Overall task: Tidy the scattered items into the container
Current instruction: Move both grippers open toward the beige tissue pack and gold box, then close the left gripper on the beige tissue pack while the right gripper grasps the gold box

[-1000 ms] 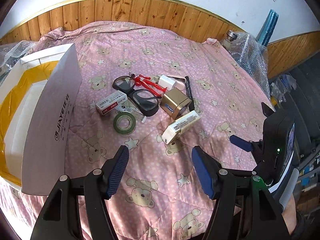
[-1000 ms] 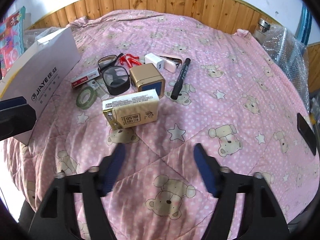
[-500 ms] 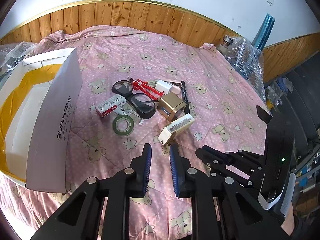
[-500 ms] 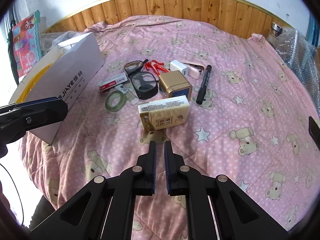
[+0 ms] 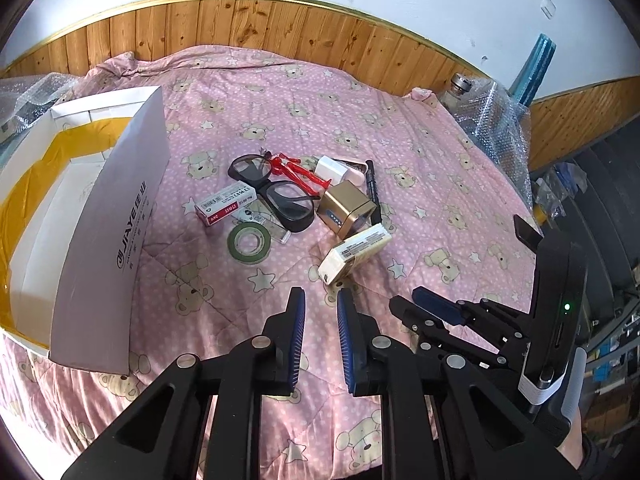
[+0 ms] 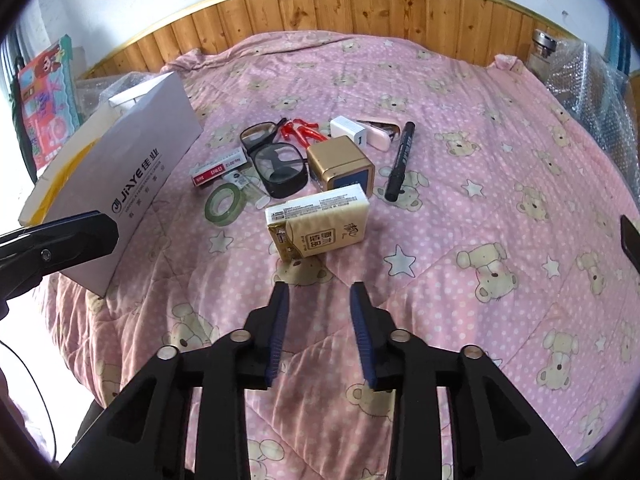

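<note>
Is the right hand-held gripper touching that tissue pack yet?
Apart. In the right wrist view, bare pink quilt shows between the open right hand-held gripper and the tissue pack.

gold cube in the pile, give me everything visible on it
The gold cube is a small box with rounded edges and a metallic-looking gold shell. The face toward the right wrist camera holds a blue panel; the left wrist view shows a side with a row of small dots. It sits flat on the pink bedspread, apparently touching the tissue pack in front and the glasses beside it. Neither hand-held gripper touches it.
</note>
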A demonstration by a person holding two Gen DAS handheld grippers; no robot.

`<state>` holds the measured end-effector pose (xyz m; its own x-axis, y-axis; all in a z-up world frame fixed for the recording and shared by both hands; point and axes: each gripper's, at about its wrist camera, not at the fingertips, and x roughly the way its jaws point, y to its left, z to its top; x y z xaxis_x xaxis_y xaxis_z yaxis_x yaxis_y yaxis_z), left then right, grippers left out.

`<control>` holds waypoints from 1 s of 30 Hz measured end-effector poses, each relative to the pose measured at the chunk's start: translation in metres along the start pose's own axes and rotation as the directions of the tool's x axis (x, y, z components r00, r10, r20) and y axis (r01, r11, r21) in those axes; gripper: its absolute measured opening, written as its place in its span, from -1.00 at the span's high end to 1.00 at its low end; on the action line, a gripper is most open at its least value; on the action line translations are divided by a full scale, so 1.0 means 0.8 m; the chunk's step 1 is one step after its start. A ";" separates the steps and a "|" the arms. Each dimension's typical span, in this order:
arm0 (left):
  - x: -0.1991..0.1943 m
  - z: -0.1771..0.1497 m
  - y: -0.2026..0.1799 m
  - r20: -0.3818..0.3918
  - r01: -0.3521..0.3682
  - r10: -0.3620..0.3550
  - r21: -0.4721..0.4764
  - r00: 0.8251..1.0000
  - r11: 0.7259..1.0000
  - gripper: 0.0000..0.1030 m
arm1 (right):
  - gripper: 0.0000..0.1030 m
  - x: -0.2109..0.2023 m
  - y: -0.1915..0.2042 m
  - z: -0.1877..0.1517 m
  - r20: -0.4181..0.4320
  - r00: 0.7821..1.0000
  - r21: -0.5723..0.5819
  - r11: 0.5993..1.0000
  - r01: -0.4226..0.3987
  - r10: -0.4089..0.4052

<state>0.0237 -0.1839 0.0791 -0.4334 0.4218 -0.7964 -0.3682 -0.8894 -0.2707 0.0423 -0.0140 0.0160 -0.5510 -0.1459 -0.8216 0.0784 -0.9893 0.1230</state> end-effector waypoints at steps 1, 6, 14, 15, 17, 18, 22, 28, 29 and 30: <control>0.000 0.000 -0.001 0.000 -0.002 0.002 0.001 1.000 1.000 0.66 | 0.23 0.001 -0.001 0.001 -0.001 1.000 0.004 1.000 0.000 0.000; 0.005 0.002 -0.002 -0.008 -0.016 0.016 0.001 1.000 1.000 0.52 | 0.16 0.004 -0.007 0.005 -0.006 1.000 0.019 1.000 -0.017 0.018; 0.012 0.006 -0.004 -0.012 -0.035 0.035 -0.001 0.999 0.999 0.15 | 0.10 0.018 -0.012 0.012 -0.024 0.999 0.026 0.999 -0.040 0.041; 0.014 0.007 -0.004 -0.014 -0.035 0.035 0.000 0.999 0.999 0.14 | 0.10 0.020 -0.013 0.013 -0.026 0.999 0.029 0.999 -0.046 0.047; 0.018 0.011 -0.005 -0.016 -0.038 0.038 -0.001 0.999 0.999 0.00 | 0.10 0.024 -0.015 0.016 -0.031 0.998 0.033 0.998 -0.054 0.055; 0.021 0.013 -0.005 -0.019 -0.038 0.038 -0.002 0.999 0.999 -0.05 | 0.10 0.026 -0.016 0.018 -0.035 0.998 0.033 0.998 -0.055 0.056; 0.035 0.020 -0.004 -0.036 -0.039 0.039 -0.007 0.999 0.999 -0.05 | 0.09 0.034 -0.025 0.026 -0.038 0.997 0.043 0.997 -0.064 0.066; 0.063 0.030 -0.002 -0.072 -0.037 0.037 -0.005 0.997 0.999 -0.07 | 0.09 0.040 -0.051 0.044 -0.035 0.996 0.091 0.993 -0.078 0.082; 0.070 0.031 -0.001 -0.078 -0.032 0.032 -0.006 0.996 0.999 -0.08 | 0.09 0.042 -0.057 0.048 -0.033 0.996 0.101 0.992 -0.080 0.084; 0.076 0.033 -0.002 -0.082 -0.019 0.018 -0.008 0.996 1.000 -0.09 | 0.08 0.043 -0.062 0.051 -0.033 0.996 0.106 0.991 -0.079 0.083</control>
<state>-0.0237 -0.1525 0.0449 -0.3708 0.3899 -0.8429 -0.3533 -0.8986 -0.2602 -0.0146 0.0297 0.0043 -0.5152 -0.2276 -0.8263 0.0330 -0.9687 0.2462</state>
